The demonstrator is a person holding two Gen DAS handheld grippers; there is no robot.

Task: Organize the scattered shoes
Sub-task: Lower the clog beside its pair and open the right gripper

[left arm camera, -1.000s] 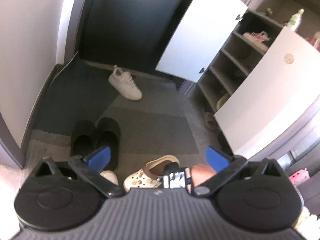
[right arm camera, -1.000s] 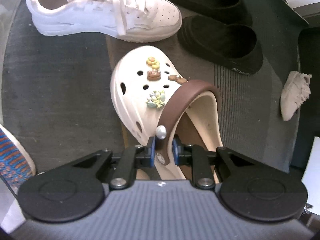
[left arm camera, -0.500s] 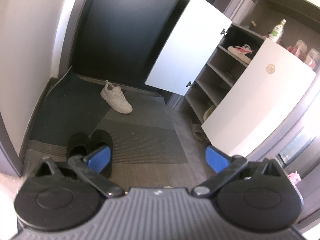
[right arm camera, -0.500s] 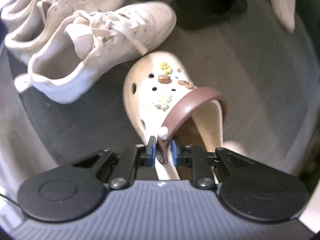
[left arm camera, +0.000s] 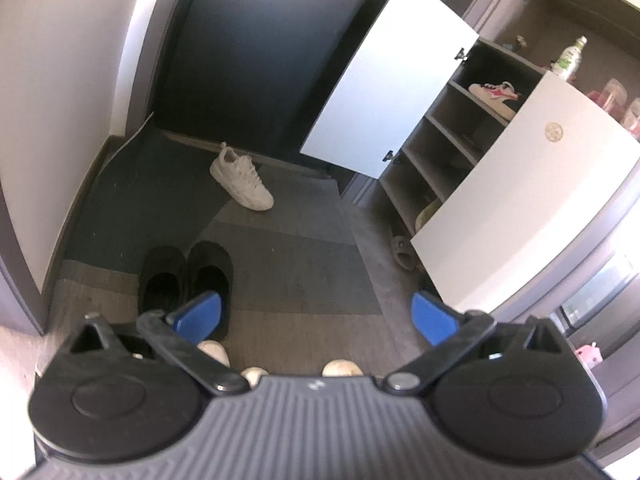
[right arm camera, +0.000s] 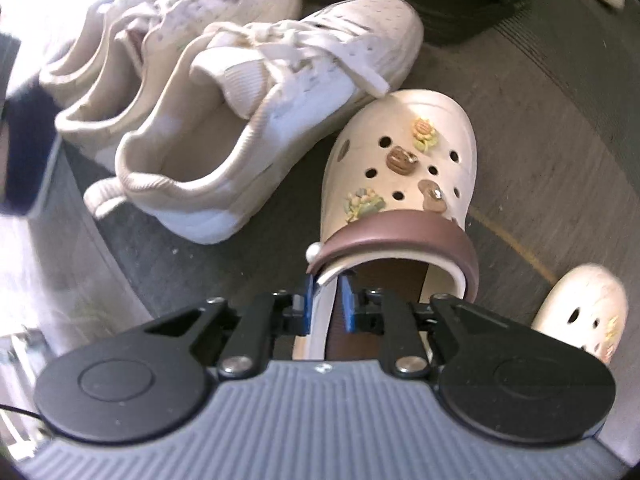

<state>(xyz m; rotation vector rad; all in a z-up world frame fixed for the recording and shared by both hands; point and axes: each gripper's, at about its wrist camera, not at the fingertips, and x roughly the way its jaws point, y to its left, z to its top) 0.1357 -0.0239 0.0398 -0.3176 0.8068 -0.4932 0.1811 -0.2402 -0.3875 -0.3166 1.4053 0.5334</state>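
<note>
Pinching the cream clog (right arm camera: 404, 160) by its side rim, the right gripper (right arm camera: 327, 300) has it just beside the white sneaker (right arm camera: 260, 120); only the left view shows the left gripper (left arm camera: 316, 314) spread wide, facing the shoe cabinet (left arm camera: 452, 148).

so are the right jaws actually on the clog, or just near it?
Touching. The right wrist view shows the right gripper with both blue pads pressed against the side wall of the cream clog, just behind its brown strap.
</note>
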